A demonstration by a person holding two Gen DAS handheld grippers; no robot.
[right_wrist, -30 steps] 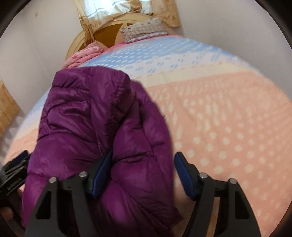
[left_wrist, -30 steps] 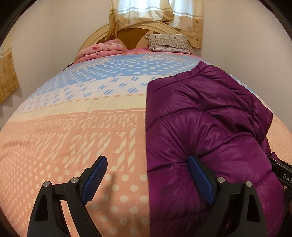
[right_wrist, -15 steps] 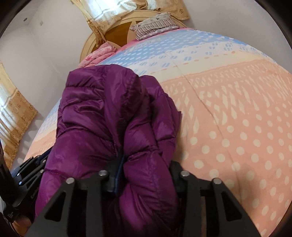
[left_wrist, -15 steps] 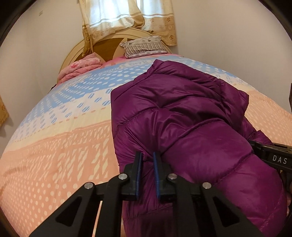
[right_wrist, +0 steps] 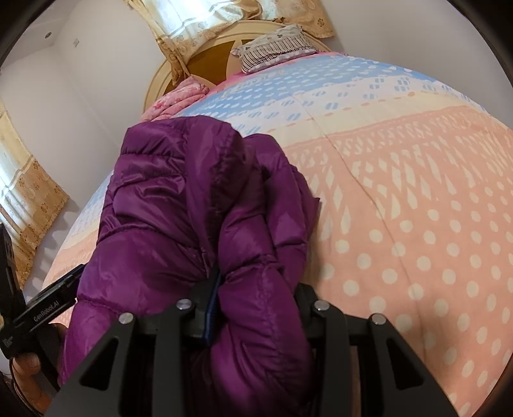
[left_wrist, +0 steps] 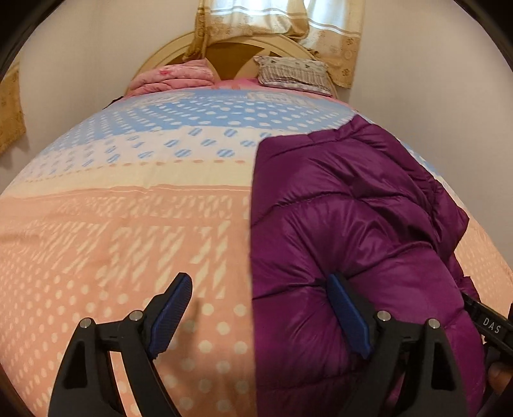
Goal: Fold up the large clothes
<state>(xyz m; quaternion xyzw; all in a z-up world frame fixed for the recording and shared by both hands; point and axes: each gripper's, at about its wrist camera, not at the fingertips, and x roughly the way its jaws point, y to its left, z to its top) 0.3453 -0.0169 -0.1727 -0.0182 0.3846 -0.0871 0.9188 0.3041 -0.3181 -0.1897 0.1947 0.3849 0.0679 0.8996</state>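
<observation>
Below us the bed fills both views, its dotted cover running peach near us, cream, then blue toward the headboard. On it lies the jacket, a purple quilted bundle whose long axis runs from our grippers toward the headboard; which end is collar or hem we cannot tell. In the left wrist view it sits on the right part of the cover, its straight left edge pointing up the bed. In the right wrist view it lies left of centre, a ridged fold along its top.

At the head we see a pink quilt and a striped pillow side by side, with curtains hanging above.

Our left gripper stands spread wide, one blue pad over the bare cover, the other pressing into the jacket's side. Our right gripper is clenched on a thick fold of the jacket, which bulges over its fingers.
</observation>
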